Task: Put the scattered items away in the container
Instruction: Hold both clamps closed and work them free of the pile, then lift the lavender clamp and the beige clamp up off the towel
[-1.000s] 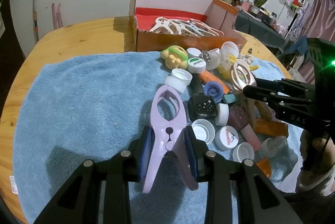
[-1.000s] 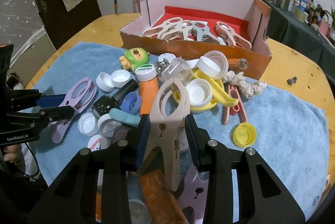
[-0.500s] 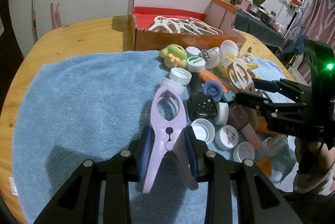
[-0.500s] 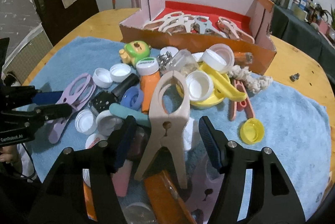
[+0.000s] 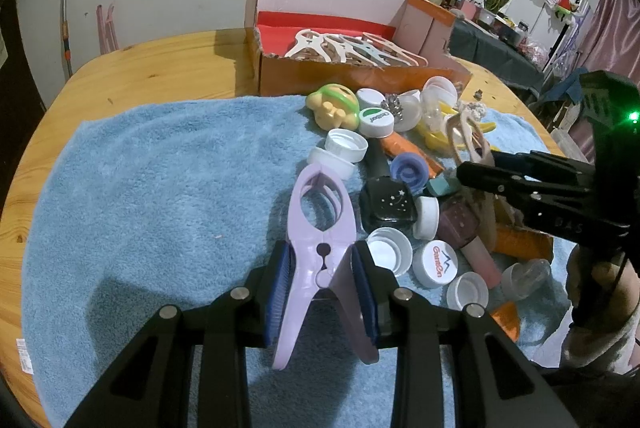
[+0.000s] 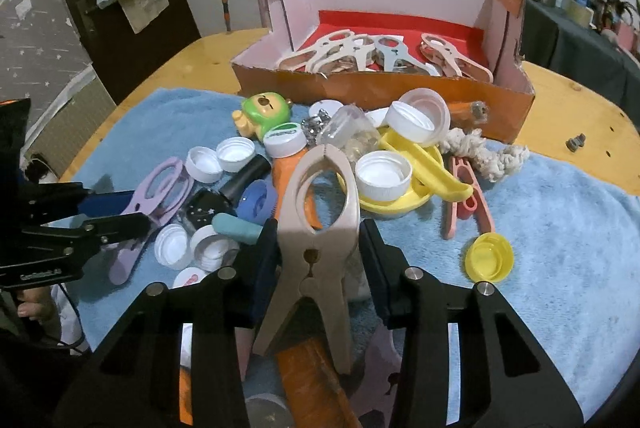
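My left gripper (image 5: 323, 276) is shut on a lilac clothes peg (image 5: 320, 224), just above the blue towel (image 5: 160, 188). My right gripper (image 6: 318, 260) is shut on a beige clothes peg (image 6: 324, 212) and holds it above the pile of scattered items. The orange cardboard box (image 6: 384, 96) with a red floor stands at the back and holds several pale pegs (image 6: 384, 56). The box also shows in the left wrist view (image 5: 320, 76). The left gripper and its lilac peg (image 6: 156, 196) show at the left of the right wrist view.
On the towel lie several white bottle caps (image 6: 384, 176), a green and yellow toy (image 6: 264, 112), a yellow scoop (image 6: 424, 164), a pink peg (image 6: 468, 200), a yellow cap (image 6: 488, 260), a rope knot (image 6: 484, 152) and orange tubes (image 5: 408, 152). The wooden table (image 5: 152, 68) surrounds the towel.
My right gripper opened half a second ago around the beige peg and has closed on it again. My left gripper still holds the lilac peg in the same spot.
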